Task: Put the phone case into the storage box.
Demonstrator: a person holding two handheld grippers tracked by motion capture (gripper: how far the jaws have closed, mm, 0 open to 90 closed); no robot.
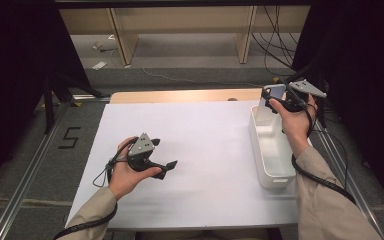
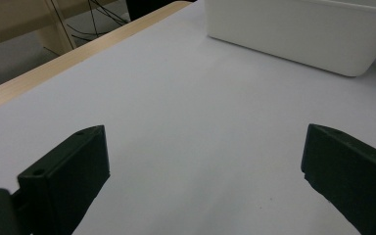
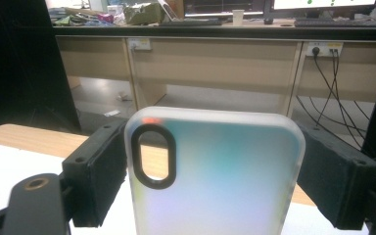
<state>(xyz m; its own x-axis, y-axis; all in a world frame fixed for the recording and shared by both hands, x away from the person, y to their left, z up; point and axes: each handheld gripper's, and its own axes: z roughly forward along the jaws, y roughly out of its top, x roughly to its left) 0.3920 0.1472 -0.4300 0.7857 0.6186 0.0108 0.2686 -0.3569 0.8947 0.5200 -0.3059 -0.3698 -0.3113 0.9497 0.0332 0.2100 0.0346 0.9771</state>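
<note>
The high view looks forward and down from above the person's side onto the white-covered tabletop (image 1: 195, 150), taking in the white rectangular plastic bin (image 1: 270, 150) at its right edge. The left gripper view sits low and close over the tabletop, facing that bin (image 2: 298, 34), which both views share. The right gripper view, above the bin's far end, faces level past the tabletop's far edge toward wooden shelving (image 3: 215, 68).

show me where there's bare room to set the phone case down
The white sheet is bare between the left gripper and the white plastic bin, and along its far wooden edge. The bin's floor looks bare too. The translucent phone case sits clamped in the right gripper above the bin's far end.
</note>
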